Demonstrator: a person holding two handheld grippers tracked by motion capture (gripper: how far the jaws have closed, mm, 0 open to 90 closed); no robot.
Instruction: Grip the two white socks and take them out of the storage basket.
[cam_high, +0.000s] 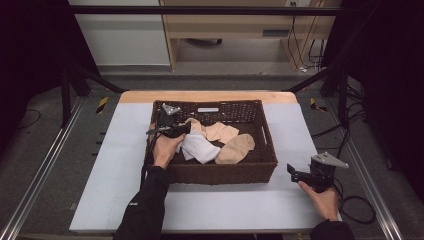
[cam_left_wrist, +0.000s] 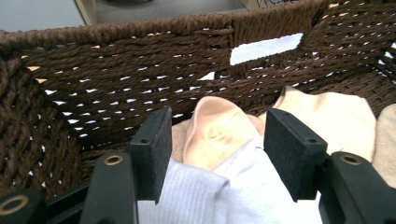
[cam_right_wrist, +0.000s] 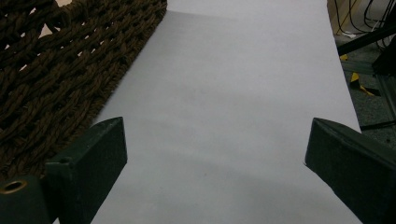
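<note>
Socks lay heaped in the dark brown woven rectangular basket on the pale grey table mat in the high view: a white ribbed sock at the left of the pile, beige ones beside it. Your left gripper reached inside the basket at the white sock; your right gripper hung over bare mat beyond the basket's right wall.

In the left gripper view, your jaws stood apart, straddling white sock with a beige sock folded just behind it. Close there and you might well have pinched both fabrics together, or snagged the weave if you pushed further in.

In the right gripper view, your jaws gaped wide over empty mat, the basket wall near the left jaw.
</note>
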